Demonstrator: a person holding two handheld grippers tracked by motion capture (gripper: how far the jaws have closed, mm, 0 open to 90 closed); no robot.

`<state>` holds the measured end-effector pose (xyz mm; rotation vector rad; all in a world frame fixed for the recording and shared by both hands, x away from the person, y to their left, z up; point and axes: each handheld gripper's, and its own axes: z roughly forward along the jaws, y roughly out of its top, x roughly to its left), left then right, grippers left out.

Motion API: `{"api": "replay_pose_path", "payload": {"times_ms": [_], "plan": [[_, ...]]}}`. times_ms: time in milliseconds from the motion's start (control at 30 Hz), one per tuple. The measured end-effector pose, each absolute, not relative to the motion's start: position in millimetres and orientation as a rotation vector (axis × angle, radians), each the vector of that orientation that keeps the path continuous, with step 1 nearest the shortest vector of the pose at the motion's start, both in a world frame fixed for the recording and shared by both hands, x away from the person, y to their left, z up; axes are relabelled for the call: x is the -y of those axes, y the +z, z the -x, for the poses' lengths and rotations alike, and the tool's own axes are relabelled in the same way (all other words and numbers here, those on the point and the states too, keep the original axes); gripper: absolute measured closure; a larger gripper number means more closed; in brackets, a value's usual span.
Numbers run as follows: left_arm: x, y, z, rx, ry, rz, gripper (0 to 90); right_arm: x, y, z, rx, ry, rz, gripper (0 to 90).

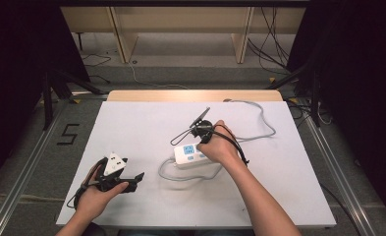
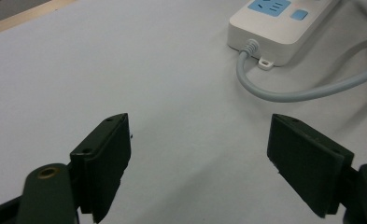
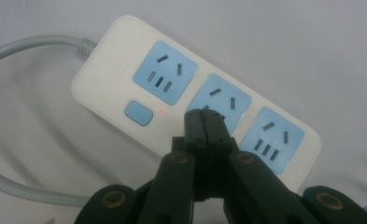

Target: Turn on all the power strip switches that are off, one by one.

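Right gripper [image 3: 203, 114], jaws closed on nothing, hovers at the strip's [image 3: 111, 70] middle socket at frame centre; a slip could shove the strip; left gripper [image 2: 200, 158] gapes empty.

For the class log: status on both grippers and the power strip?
Left gripper open, idle. Right gripper shut over white three-socket power strip. Nothing in the way.

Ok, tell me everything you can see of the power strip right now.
The power strip is a white, plastic-looking bar lying flat on the white table. It has three blue socket faces in a row and a blue button near the cable end with a small red light beside it. A grey cable leaves that end and loops over the table. The shut right tongs hang over the middle socket; contact is unclear.
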<state>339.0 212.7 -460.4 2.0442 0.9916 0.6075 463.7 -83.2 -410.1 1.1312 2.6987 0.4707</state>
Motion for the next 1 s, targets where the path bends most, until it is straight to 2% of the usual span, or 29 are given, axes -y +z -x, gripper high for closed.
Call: {"api": "replay_pose_path", "payload": {"times_ms": [1000], "plan": [[-212,-460,-339,-0.990,0.611,-2.044,21.6,107,-406,-472,-2.674,0.415,-1.213,90.0]]}}
